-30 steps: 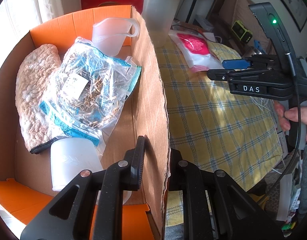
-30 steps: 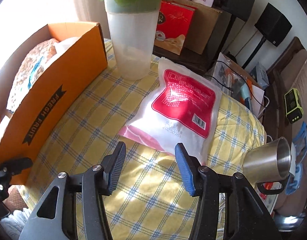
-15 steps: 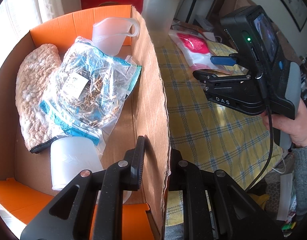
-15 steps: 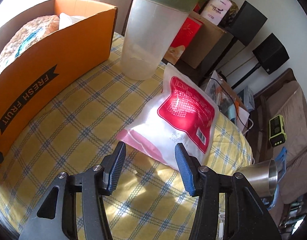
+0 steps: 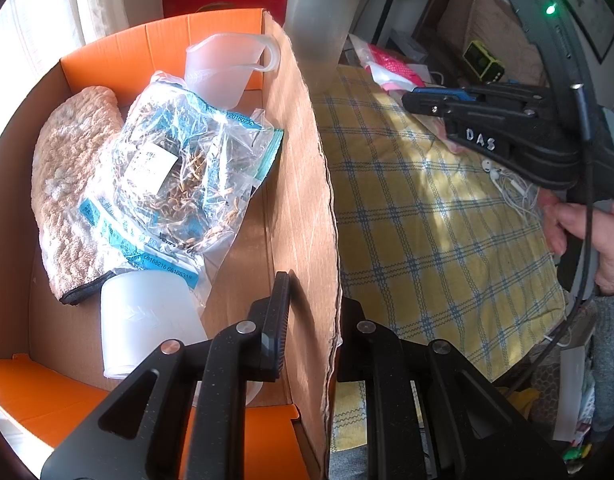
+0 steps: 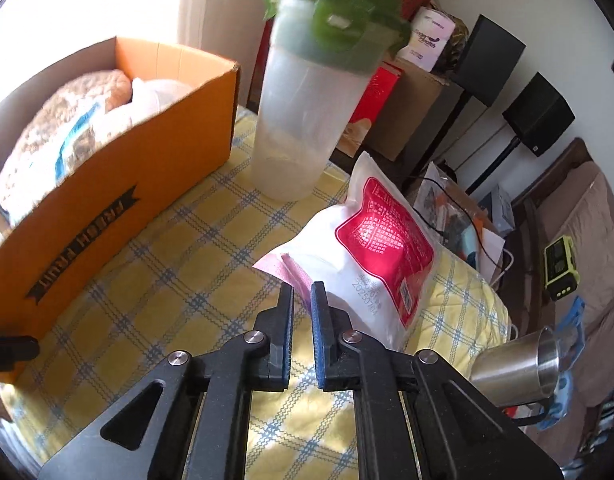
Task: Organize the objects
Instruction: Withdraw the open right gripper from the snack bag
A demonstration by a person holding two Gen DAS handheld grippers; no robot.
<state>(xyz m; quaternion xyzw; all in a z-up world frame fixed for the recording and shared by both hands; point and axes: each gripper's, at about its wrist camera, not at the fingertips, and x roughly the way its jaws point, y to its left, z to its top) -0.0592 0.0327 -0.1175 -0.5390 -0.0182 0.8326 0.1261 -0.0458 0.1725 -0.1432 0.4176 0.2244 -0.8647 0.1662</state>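
Note:
An orange cardboard box (image 5: 303, 168) holds a brown oven mitt (image 5: 63, 184), a clear bag of dried goods (image 5: 175, 176), a plastic measuring jug (image 5: 227, 68) and a white cup (image 5: 147, 316). My left gripper (image 5: 313, 320) is shut on the box's right wall. My right gripper (image 6: 302, 304) is shut on the near pink corner of a white and red pouch (image 6: 371, 248) lying on the yellow checked cloth (image 6: 187, 264). The right gripper also shows in the left wrist view (image 5: 427, 100). The box shows in the right wrist view (image 6: 107, 208).
A tall clear shaker with a green lid (image 6: 311, 104) stands on the cloth between box and pouch. A steel cup (image 6: 519, 364) lies at the cloth's right edge. Speakers, boxes and cables crowd the floor behind. Earphones (image 5: 507, 184) lie on the cloth.
My right gripper moved forward to the pouch and closed on its near corner; it was open before. My left gripper kept its hold on the box wall.

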